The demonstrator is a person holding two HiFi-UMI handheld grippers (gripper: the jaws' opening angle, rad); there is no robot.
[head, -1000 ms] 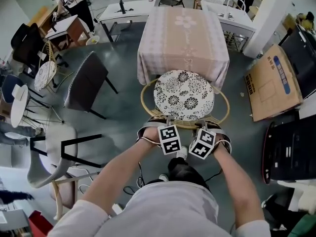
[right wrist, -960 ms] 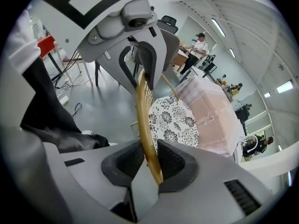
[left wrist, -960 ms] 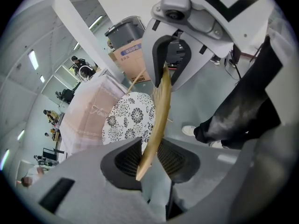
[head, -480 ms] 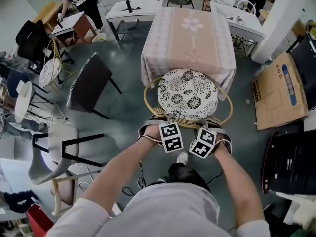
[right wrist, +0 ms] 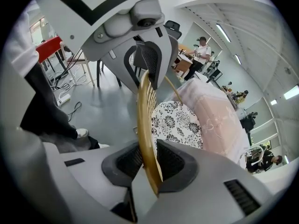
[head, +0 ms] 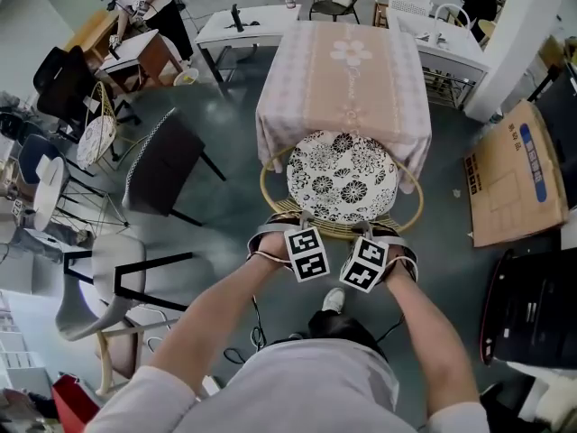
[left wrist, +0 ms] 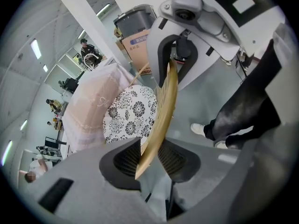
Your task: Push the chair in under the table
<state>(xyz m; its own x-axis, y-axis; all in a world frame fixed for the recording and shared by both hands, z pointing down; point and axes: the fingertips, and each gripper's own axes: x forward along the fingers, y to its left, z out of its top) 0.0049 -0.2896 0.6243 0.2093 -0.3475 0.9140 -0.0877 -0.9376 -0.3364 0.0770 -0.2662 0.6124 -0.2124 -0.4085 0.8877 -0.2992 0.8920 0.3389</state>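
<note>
A rattan chair with a black-and-white floral cushion (head: 341, 177) stands at the near edge of the table with the pink cloth (head: 343, 70). The cushion's far edge is under the cloth's hem. Side by side on the chair's back rim (head: 334, 227), my left gripper (head: 302, 227) and right gripper (head: 368, 233) both point steeply down. In the left gripper view my left gripper (left wrist: 149, 155) has the tan rim (left wrist: 163, 111) between its pads. In the right gripper view my right gripper (right wrist: 148, 160) is shut on the rim (right wrist: 145, 120).
A dark chair (head: 162, 161) and a white chair (head: 99, 287) stand to the left. At the right are a cardboard box (head: 514, 174) and a black case (head: 532, 305). White tables (head: 243, 21) and a person (head: 149, 3) are beyond. My shoe (head: 332, 300) is behind the chair.
Both grippers and the chair have moved toward the table together. The cushion now reaches farther under the cloth's hem.
</note>
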